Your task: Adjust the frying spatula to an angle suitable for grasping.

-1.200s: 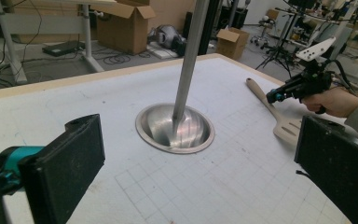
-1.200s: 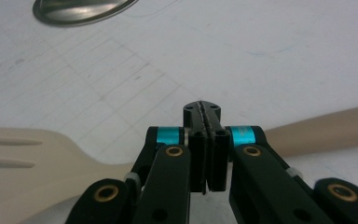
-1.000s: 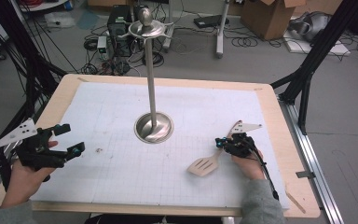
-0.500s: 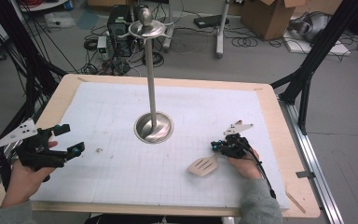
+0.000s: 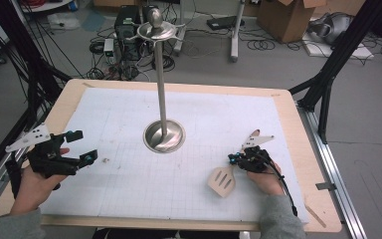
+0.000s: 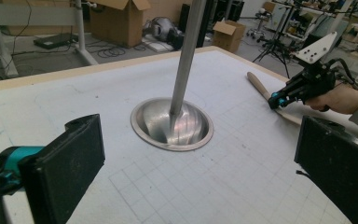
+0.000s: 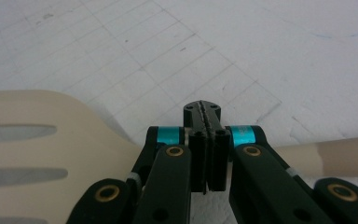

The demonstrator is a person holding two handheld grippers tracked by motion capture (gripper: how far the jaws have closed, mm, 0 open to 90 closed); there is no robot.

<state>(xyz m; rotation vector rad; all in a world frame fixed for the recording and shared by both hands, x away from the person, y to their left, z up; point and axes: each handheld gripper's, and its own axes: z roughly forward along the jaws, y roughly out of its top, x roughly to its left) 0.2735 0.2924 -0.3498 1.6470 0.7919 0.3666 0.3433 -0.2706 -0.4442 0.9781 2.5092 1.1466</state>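
The right tongs [image 7: 202,112] were fully closed, pads pressed together with nothing between them, poised over the neck of the pale wooden slotted spatula [image 7: 51,135]. This placement suggested lining up on the narrowest part for a pick-up. The spatula [image 5: 222,180] lay flat on the white gridded mat [image 5: 129,209] at the near right of the table, blade nearest, handle running under the right tongs [image 5: 233,159]. The left tongs [image 5: 83,146] were held wide open and empty at the near left, well clear, apparently waiting. The tall steel pole stand with its round dished base [image 5: 163,135] stood at centre, likely the hanging place.

Contact between the closed tips and the spatula could not be confirmed. The holding hand hid most of the handle.
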